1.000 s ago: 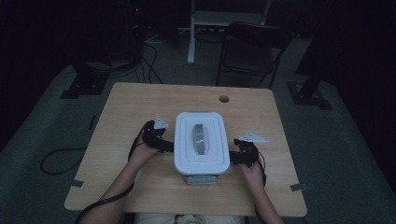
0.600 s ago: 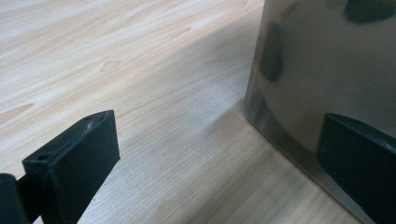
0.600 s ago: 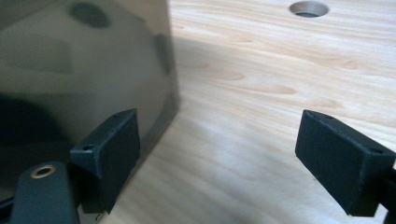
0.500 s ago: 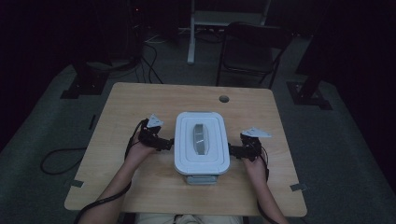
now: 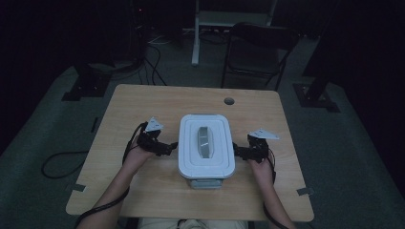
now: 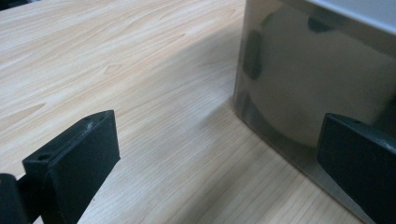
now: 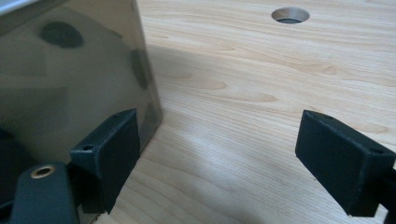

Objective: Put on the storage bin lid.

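A storage box with a white lid (image 5: 191, 160) and a grey handle (image 5: 204, 141) stands in the middle of the wooden table (image 5: 143, 105). My left gripper (image 5: 172, 147) is at the box's left side and is open. In the left gripper view its jaws (image 6: 215, 158) stand wide apart over bare wood, the right one close against the box's translucent wall (image 6: 303, 70). My right gripper (image 5: 237, 152) is at the box's right side, also open. In the right gripper view (image 7: 224, 158) its left jaw sits beside the box wall (image 7: 70, 70). Neither holds anything.
A round cable hole (image 5: 229, 101) (image 7: 289, 15) lies in the table behind the box. Beyond the table a dark chair (image 5: 258, 52) and stand legs rest on the floor, with cables at the left. Bare wood lies on both sides of the box.
Both hands have shifted slightly outward along the box's sides, the right one a little farther up the table. The box has not moved.
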The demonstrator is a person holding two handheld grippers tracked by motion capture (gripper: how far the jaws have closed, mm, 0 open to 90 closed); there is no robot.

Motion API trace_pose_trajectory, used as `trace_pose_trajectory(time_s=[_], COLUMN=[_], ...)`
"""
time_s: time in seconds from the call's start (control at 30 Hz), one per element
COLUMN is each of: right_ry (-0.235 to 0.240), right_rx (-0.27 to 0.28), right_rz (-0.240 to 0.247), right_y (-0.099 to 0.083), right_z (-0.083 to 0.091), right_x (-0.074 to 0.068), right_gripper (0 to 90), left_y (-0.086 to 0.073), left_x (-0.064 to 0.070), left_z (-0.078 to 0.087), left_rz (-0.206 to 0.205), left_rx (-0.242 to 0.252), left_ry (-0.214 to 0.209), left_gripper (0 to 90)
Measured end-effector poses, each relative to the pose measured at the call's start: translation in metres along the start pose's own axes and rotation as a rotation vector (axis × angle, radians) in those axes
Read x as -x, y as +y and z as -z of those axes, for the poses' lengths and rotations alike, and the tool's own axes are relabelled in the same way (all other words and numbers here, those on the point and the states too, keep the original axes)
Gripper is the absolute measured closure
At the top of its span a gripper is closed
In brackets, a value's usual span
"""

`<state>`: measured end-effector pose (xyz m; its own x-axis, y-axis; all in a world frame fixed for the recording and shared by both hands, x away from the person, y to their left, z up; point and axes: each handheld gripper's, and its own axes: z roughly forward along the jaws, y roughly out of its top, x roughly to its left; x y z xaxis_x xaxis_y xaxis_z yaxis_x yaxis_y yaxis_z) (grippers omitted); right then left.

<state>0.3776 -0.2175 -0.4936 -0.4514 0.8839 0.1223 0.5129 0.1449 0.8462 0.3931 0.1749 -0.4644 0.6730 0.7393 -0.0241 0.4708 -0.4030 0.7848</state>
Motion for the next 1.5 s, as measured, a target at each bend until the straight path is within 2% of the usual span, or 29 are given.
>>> trace_pose_trajectory(time_s=[0.3,0.67,0.9,1.1,1.2,1.23,1.33,1.43,1.5], right_ry=[-0.026,-0.07,-0.096,-0.138,-0.142,-0.148,-0.178,-0.216,-0.221], right_rx=[-0.001,0.007,0.011,0.01,0.016,0.013,0.009,0.017,0.019], right_rz=[0.02,-0.006,-0.029,-0.05,-0.048,-0.047,-0.066,-0.088,-0.111], right_y=[-0.002,-0.014,-0.023,-0.03,-0.033,-0.034,-0.039,-0.043,-0.046], right_z=[0.008,0.024,0.038,0.048,0.051,0.052,0.06,0.065,0.067], right_x=[0.006,0.019,0.03,0.039,0.043,0.045,0.053,0.058,0.062], right_gripper=[13.8,13.8,13.8,13.8,13.7,13.7,13.7,13.3,13.3], left_y=[-0.014,-0.029,-0.043,-0.055,-0.059,-0.063,-0.07,-0.075,-0.079], left_x=[-0.006,-0.011,-0.017,-0.025,-0.029,-0.034,-0.04,-0.045,-0.048], left_z=[0.008,0.016,0.023,0.03,0.032,0.036,0.04,0.046,0.049], left_rz=[0.012,0.027,0.056,0.091,0.102,0.115,0.141,0.16,0.173], left_rx=[-0.015,-0.032,-0.039,-0.042,-0.046,-0.05,-0.047,-0.047,-0.045], left_ry=[0.011,0.029,0.044,0.08,0.094,0.113,0.153,0.176,0.189], left_gripper=[0.5,0.5,0.5,0.5,0.5,0.5,0.5,0.5,0.5])
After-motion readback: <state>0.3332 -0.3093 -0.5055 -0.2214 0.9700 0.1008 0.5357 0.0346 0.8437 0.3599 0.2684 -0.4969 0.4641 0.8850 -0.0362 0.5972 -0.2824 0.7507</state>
